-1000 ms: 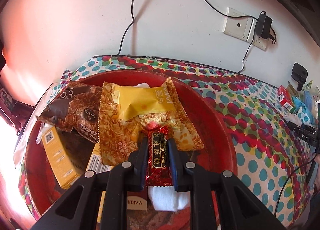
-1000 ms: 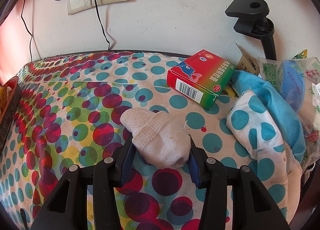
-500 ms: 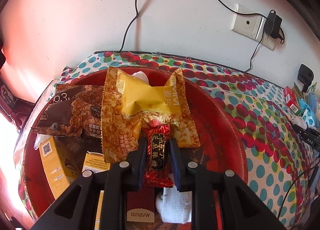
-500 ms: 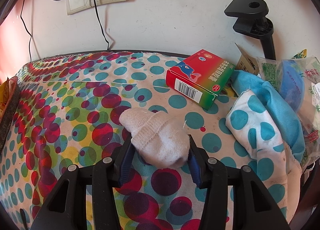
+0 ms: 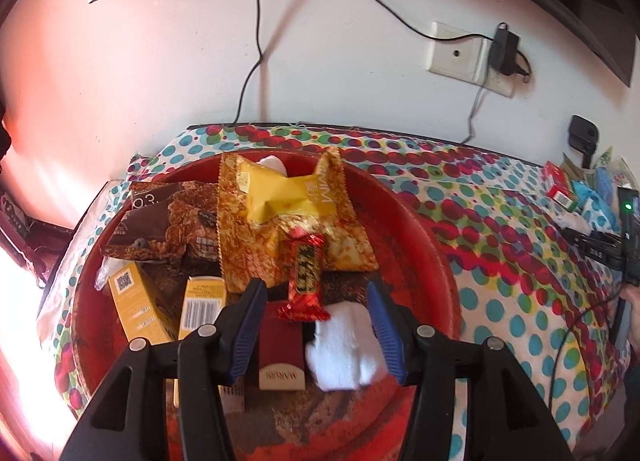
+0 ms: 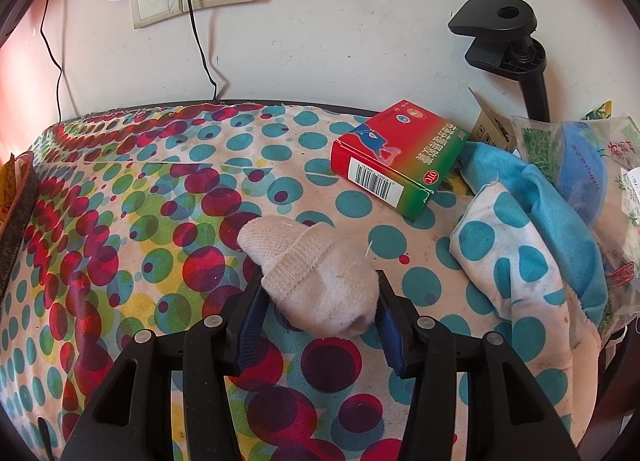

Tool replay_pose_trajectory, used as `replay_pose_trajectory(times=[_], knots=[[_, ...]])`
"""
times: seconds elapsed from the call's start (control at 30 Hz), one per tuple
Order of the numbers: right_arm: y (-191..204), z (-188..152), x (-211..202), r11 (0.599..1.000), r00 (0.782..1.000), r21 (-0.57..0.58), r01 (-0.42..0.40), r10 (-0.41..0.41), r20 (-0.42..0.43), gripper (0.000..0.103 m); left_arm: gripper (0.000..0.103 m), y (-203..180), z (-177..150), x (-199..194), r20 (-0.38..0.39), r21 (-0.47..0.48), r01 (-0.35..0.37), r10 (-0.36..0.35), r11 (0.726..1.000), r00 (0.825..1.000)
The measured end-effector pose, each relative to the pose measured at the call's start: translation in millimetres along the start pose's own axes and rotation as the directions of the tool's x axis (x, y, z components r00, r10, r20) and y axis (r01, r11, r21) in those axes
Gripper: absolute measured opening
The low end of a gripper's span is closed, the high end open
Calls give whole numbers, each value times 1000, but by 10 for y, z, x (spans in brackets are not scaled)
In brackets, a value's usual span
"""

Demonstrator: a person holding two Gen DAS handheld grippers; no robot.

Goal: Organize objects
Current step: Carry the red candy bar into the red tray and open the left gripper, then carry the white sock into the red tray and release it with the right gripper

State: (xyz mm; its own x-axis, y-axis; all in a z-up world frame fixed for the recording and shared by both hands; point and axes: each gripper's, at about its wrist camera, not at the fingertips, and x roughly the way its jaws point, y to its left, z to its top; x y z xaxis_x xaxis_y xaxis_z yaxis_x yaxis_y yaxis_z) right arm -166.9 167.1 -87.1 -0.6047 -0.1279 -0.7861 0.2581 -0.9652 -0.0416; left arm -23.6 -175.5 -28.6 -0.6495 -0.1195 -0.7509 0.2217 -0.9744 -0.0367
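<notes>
Now the left gripper (image 5: 316,315) has just spread its jaws, clear of the red candy bar (image 5: 305,277) lying among packets inside the red basin (image 5: 420,245), near its front rim. Meanwhile the right gripper (image 6: 318,315) clamps a white sock (image 6: 320,281) over bare dotted tablecloth (image 6: 120,221); a red-green box (image 6: 400,157) sits beyond.

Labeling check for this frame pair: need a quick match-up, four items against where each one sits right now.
Items:
1. red candy bar
2. cream sock
3. red-green medicine box
4. white sock

Places:
A. between the right gripper jaws
B. on the dotted cloth near the wall
C. in the red basin, free between the open left gripper jaws
D. in the basin, by the left gripper's right-hand jaw

Pairs: 1-C, 2-A, 3-B, 4-D
</notes>
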Motion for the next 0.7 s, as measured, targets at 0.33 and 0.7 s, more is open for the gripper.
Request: replay_pose_trajectory(times=[0.33,0.7], knots=[[7,3,5,1000,1000,3,1,-1,-1,49,54,-45,-214,-243,82,74,28,-35,997,996],[38,-2,-2,999,999,-38,33,-33,12,43,54,231,-224,-302,143,-14,136,-133,991,981]])
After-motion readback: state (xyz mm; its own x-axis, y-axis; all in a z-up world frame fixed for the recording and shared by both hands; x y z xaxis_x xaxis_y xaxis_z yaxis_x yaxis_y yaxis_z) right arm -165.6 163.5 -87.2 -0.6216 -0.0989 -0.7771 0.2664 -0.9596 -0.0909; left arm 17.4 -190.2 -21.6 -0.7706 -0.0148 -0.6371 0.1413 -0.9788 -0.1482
